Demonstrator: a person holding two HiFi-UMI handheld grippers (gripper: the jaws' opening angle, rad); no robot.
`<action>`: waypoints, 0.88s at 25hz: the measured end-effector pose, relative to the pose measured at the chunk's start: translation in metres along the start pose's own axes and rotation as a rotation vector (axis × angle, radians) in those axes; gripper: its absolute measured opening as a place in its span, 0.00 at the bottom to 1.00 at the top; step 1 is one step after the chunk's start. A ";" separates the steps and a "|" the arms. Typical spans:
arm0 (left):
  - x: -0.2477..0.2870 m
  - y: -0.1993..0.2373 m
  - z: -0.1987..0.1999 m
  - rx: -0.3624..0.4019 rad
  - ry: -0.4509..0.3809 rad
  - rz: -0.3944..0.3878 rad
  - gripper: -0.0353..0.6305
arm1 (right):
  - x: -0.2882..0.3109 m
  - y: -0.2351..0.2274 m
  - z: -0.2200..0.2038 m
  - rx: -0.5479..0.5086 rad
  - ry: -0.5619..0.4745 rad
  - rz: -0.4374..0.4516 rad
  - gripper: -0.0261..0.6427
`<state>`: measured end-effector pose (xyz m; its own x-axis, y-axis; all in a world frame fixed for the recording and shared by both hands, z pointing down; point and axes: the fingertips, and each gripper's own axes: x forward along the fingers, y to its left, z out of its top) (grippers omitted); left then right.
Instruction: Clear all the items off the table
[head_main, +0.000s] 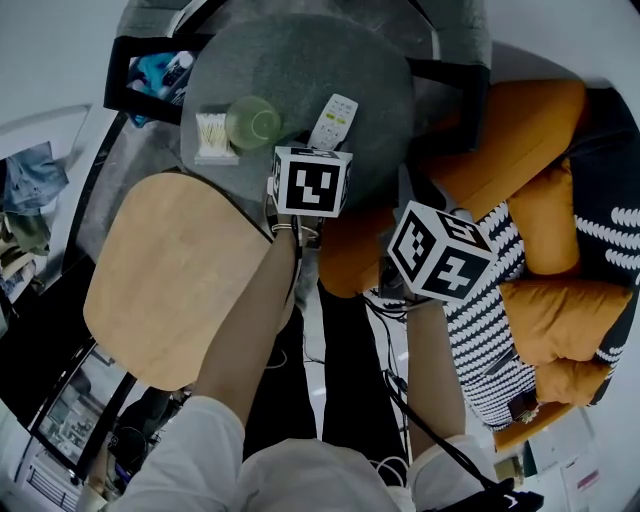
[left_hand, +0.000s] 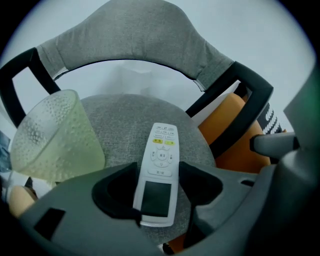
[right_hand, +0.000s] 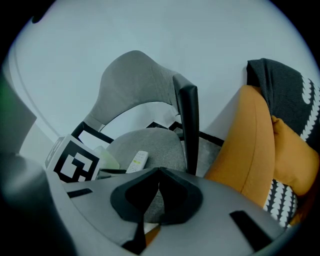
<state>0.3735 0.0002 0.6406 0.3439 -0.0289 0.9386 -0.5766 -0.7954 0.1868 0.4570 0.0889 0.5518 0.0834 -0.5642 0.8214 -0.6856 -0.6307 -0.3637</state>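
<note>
A white remote (head_main: 333, 122) lies on the grey round seat (head_main: 300, 60) beside a pale green cup (head_main: 253, 122) and a box of cotton swabs (head_main: 213, 137). My left gripper (left_hand: 157, 169) points steeply down over the remote (left_hand: 161, 155). Its jaws are open and straddle the remote's lower end, with a thin gap at the right pad. The green cup (left_hand: 52, 137) stands just to its left. My right gripper (right_hand: 159, 172) hangs shut and empty off the seat's right edge, above the orange sofa; the remote (right_hand: 136, 161) shows far off to its left.
A light wooden table top (head_main: 165, 280) lies front left of the grey seat. The orange sofa (head_main: 520, 130) with a black-and-white cushion (head_main: 490, 310) fills the right. A grey chair back (left_hand: 135, 40) and black armrests (right_hand: 189, 125) ring the seat. A black rack (head_main: 150, 75) stands at far left.
</note>
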 end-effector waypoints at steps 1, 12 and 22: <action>-0.002 -0.001 0.000 0.001 -0.001 -0.008 0.44 | 0.000 0.000 0.000 0.003 -0.001 -0.003 0.08; -0.060 -0.020 -0.008 -0.007 -0.051 -0.053 0.44 | -0.020 0.017 0.005 0.001 0.011 -0.010 0.08; -0.168 0.005 -0.031 -0.173 -0.183 -0.075 0.29 | -0.066 0.070 0.003 -0.133 0.016 0.036 0.08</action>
<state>0.2897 0.0200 0.4929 0.5102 -0.0954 0.8548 -0.6572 -0.6844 0.3158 0.4061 0.0802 0.4708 0.0465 -0.5759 0.8162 -0.7777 -0.5337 -0.3323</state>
